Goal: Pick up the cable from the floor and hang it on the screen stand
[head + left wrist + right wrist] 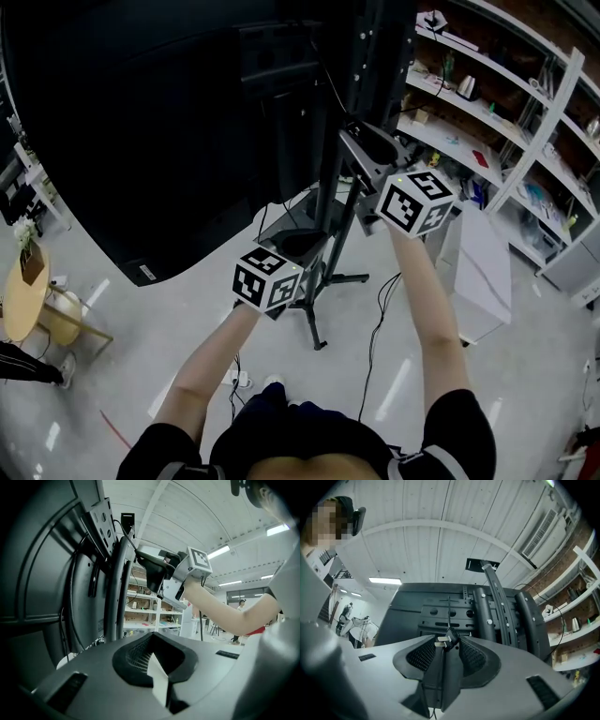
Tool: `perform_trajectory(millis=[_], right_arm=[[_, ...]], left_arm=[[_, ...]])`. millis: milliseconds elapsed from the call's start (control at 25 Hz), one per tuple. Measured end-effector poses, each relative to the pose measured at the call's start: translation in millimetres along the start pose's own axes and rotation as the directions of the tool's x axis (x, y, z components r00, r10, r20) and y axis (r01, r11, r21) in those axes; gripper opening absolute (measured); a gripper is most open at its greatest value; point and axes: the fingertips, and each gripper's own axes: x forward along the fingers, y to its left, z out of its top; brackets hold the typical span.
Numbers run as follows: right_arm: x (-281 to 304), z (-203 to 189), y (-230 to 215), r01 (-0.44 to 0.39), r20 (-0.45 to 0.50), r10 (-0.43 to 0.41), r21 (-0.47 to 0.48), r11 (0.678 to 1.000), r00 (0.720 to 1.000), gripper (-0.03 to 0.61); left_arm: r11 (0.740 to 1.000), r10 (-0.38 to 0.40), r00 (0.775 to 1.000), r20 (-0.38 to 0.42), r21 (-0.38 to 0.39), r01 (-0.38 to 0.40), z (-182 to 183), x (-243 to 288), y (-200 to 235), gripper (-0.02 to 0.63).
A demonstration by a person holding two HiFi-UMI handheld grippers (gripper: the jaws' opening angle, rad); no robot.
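My right gripper (446,641) is shut on a thin black cable (449,620), just behind its plug (443,640), whose prongs stick out to the left. The cable runs up toward the mounting plate (440,613) on the screen's back. In the left gripper view that cable (125,536) stretches from the right gripper (151,569) to the bracket. My left gripper (159,681) looks shut with nothing in it. In the head view the right gripper (366,145) is up beside the stand's pole (330,178), and the left gripper (292,251) is lower, by the screen (141,122).
The stand's legs (314,328) spread over the floor below my hands. Loose black cables (375,328) and a white plug block (239,378) lie near them. Shelving (487,112) and a white cabinet (483,272) stand at the right, a round wooden table (23,291) at the left.
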Motion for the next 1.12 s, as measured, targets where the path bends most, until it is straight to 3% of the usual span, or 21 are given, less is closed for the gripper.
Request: perform_trajectory(millis=[240, 520, 720, 1120], right_arm=[[22, -31, 16, -0.043, -0.009, 0.044, 0.056, 0.998, 0.999, 0.172], [27, -47, 17, -0.027, -0.018, 0.028, 0.071, 0.997, 0.999, 0.173], [14, -75, 24, -0.001, -0.074, 0.005, 0.056, 0.998, 0.997, 0.173], [-45, -124, 45, 0.07, -0.092, -0.052, 0.207, 0.976, 0.994, 0.173]], left_arm=[[0.999, 0.017, 1.0, -0.026, -0.042, -0.018, -21, -8, 10, 0.003], [0.997, 0.031, 0.999, -0.021, -0.064, -0.032, -28, -15, 21, 0.003], [0.997, 0.034, 0.999, -0.018, -0.074, -0.035, -33, -20, 19, 0.003], [0.988, 0.068, 0.998, 0.005, -0.137, -0.067, -51, -32, 11, 0.003]])
